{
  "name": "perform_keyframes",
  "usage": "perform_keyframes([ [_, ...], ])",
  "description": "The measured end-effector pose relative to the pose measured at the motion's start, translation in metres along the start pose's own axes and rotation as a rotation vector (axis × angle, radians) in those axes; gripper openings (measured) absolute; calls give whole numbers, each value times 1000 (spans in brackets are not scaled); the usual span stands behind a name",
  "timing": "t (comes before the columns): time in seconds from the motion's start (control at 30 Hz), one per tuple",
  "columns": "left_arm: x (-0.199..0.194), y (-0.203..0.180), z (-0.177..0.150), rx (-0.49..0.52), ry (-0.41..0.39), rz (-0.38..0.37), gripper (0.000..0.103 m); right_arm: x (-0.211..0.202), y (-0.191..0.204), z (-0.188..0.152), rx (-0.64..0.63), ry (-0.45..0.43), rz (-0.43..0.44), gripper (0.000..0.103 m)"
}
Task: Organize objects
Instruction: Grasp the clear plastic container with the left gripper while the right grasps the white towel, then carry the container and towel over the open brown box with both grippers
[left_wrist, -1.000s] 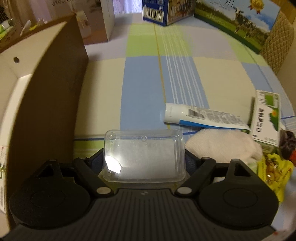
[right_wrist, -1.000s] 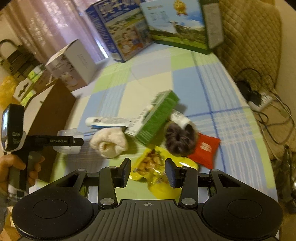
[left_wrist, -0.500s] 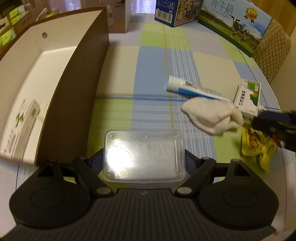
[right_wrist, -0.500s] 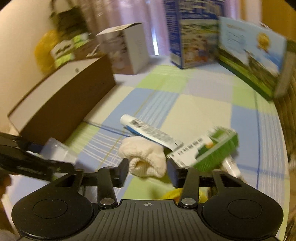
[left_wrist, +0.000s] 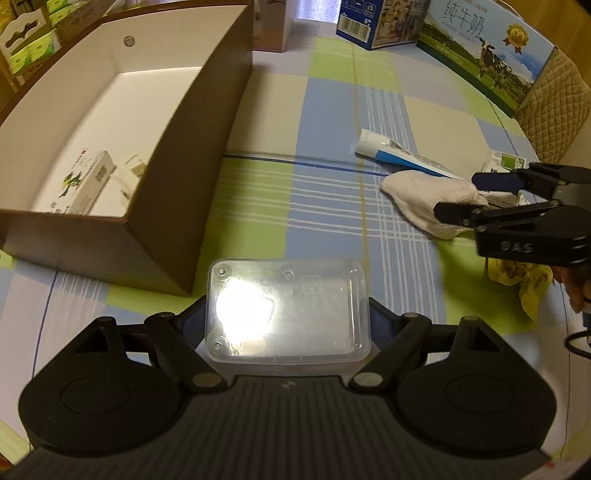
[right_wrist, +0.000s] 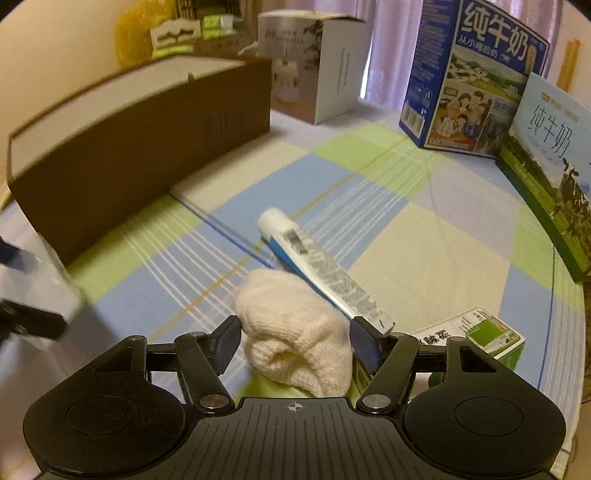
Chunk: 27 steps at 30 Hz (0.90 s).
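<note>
Right wrist: right gripper (right_wrist: 295, 341) closing around cream cloth (right_wrist: 295, 332), left gripper (left_wrist: 288, 325) apparently clamping clear container (left_wrist: 288, 314).

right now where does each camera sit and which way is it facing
Left wrist: on the left gripper, looking down along its fingers at the clear tub it holds, the brown box ahead-left, the right gripper at right.
Right wrist: on the right gripper, jaws closing round the cloth, facing the box and milk cartons.
Both show the cloth, tube, box and checked tablecloth.
</note>
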<state>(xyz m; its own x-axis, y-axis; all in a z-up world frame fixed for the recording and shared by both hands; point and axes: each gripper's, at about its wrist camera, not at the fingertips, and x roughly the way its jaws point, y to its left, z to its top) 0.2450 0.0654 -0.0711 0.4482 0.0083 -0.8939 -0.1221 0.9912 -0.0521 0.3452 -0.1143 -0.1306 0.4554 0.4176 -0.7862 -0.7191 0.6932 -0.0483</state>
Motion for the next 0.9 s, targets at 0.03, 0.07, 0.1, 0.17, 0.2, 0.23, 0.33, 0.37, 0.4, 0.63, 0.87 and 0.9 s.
perform_keyframes([
  [0.03,-1,1,-1,-2,-1,3,83,1,1,-2,-9,0,-11,46],
  [0.07,-1,2,-2,-5,-2,5,83,0,3,-4,-20,-6,-23,42],
  [0.1,-2,2,-2,-7,-2,6,83,-2,4,-5,-22,-12,-17,36],
  [0.17,-3,3,-3,-8,-3,8,83,-8,4,-7,-10,-14,-4,31],
  [0.2,-3,3,-3,-8,-3,9,83,-11,4,-9,5,-16,2,30],
  [0.23,-3,3,-4,-7,-4,8,83,-15,4,-11,16,-18,6,29],
  [0.33,-4,2,-4,-2,-6,3,83,-29,4,-15,68,-26,19,28],
  [0.37,-4,2,-4,1,-9,1,83,-36,4,-17,91,-32,27,28],
  [0.4,-5,1,-4,4,-12,-1,83,-42,4,-18,110,-39,33,28],
  [0.63,-16,-2,-5,26,-37,-31,83,-85,11,-19,215,-99,61,28],
  [0.87,-45,4,-6,54,-85,-82,83,-120,32,-11,283,-147,102,28],
  [0.9,-50,6,-6,55,-91,-87,83,-123,37,-9,290,-151,110,28],
])
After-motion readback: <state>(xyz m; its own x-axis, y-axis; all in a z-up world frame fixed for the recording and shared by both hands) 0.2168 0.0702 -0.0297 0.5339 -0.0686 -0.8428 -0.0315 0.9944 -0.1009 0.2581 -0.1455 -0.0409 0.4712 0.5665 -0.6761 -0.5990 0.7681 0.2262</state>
